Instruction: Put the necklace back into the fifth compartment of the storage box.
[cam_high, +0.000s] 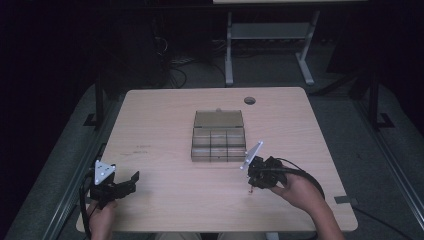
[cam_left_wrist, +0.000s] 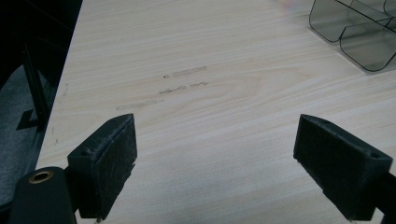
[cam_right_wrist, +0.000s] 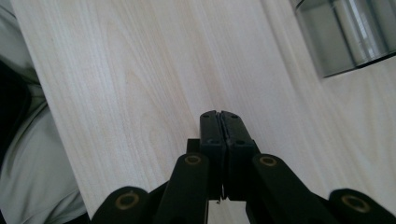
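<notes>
A clear smoke-tinted compartment box (cam_high: 218, 142) sits in the middle of the light wood table (cam_high: 165, 115), with its lid standing open at the back and several empty cells showing. My left gripper (cam_high: 131, 182) rests near the front left corner. Its pads stand wide apart over bare wood (cam_left_wrist: 219, 140), and a corner of the box (cam_left_wrist: 359, 28) lies far off at the upper right. My right gripper (cam_high: 252, 185) hovers just in front of the box's right end, tilted down towards the table. Its jaws are pressed together (cam_right_wrist: 220, 114) with nothing seen between them. The box (cam_right_wrist: 345, 37) is at the upper right.
A round cable hole (cam_high: 249, 100) lies in the table behind the box. Faint scuff marks (cam_left_wrist: 182, 86) mark the wood ahead of the left gripper. The person's pale clothing (cam_right_wrist: 32, 163) lies past the table's near edge. A second table's frame (cam_high: 270, 45) stands on the floor behind.
</notes>
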